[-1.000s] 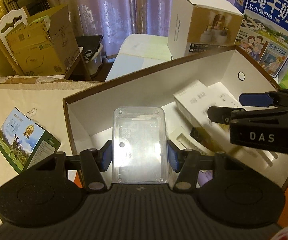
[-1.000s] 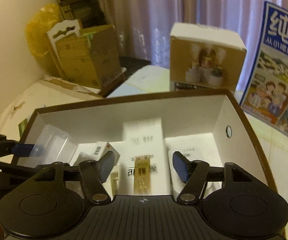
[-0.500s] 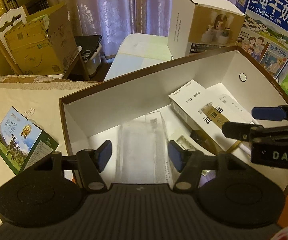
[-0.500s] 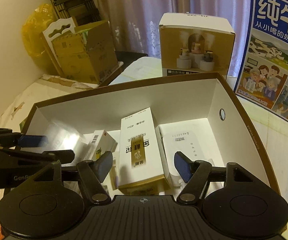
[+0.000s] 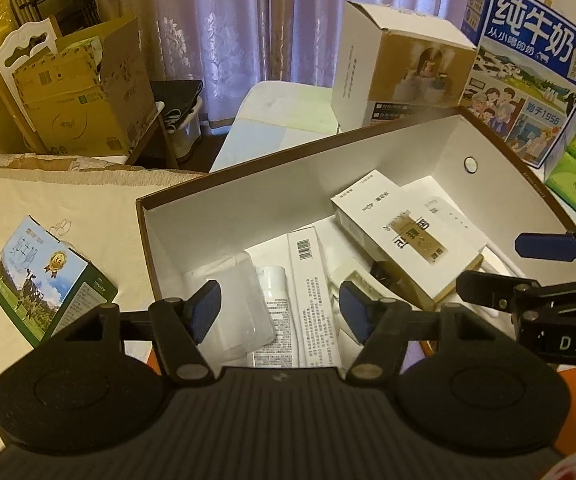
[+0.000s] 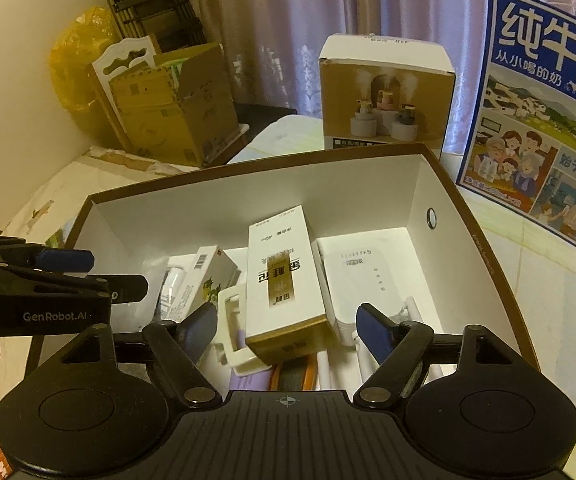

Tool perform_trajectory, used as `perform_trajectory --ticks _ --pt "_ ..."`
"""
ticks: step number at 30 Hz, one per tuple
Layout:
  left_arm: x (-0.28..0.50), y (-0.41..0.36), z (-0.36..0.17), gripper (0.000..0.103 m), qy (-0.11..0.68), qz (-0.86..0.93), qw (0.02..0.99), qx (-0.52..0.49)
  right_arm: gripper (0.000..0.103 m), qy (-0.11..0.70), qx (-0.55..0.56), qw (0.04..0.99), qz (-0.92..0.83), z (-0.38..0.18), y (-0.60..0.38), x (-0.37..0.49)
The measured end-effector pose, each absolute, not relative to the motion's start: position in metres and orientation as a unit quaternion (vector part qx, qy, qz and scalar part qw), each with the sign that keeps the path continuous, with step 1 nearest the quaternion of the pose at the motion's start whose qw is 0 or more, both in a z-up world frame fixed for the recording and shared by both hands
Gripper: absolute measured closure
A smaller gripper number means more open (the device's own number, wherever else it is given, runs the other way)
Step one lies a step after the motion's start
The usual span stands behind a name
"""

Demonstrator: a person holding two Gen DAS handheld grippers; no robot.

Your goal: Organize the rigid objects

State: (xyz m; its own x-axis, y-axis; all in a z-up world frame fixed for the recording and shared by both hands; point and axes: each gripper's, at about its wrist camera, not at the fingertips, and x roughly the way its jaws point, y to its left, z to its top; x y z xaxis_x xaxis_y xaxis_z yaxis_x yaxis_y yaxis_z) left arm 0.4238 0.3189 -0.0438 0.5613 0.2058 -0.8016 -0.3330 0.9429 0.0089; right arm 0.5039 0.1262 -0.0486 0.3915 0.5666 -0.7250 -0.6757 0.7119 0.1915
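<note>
Clear plastic case (image 5: 244,304): near end hidden behind the left gripper (image 5: 278,312) body.
White router (image 6: 371,280): antennas partly hidden behind the right gripper (image 6: 288,334).
Milk carton (image 6: 543,120): cut off at frame edge.
Orange item (image 6: 293,376): mostly hidden, identity unclear.

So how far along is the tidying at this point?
Done: the clear case, gold-label carton and white device lie inside the brown box. In hand: nothing; left gripper and right gripper are both open above it. Left: the green carton sits outside on the cloth.
</note>
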Motion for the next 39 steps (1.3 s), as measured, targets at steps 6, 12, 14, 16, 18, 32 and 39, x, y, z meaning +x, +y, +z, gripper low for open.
perform_trajectory --ticks 6,12,14,16,18,32,39 --pt "0.413 0.312 -0.033 0.041 0.435 0.145 0.886 -0.072 0.029 0.403 -0.061 0.837 0.366 -0.040 0.116 0.493" --pt "0.395 0.299 -0.019 0.041 0.415 0.125 0.899 -0.067 0.028 0.395 -0.044 0.849 0.350 -0.028 0.100 0.474" --pt "0.386 0.295 -0.016 0.041 0.409 0.116 0.903 -0.064 0.028 0.391 -0.037 0.853 0.343 -0.023 0.093 0.465" --pt "0.376 0.291 -0.013 0.039 0.403 0.106 0.907 -0.062 0.028 0.387 -0.030 0.859 0.335 -0.019 0.086 0.456" --pt "0.367 0.287 -0.010 0.037 0.398 0.096 0.910 -0.061 0.028 0.385 -0.021 0.863 0.326 -0.016 0.079 0.447" --pt "0.284 0.249 0.019 0.029 0.361 0.051 0.931 -0.033 0.028 0.373 0.028 0.883 0.284 0.005 0.027 0.368" --pt "0.247 0.220 0.022 0.029 0.374 0.056 0.925 -0.036 0.028 0.382 0.039 0.880 0.278 0.005 -0.011 0.329"
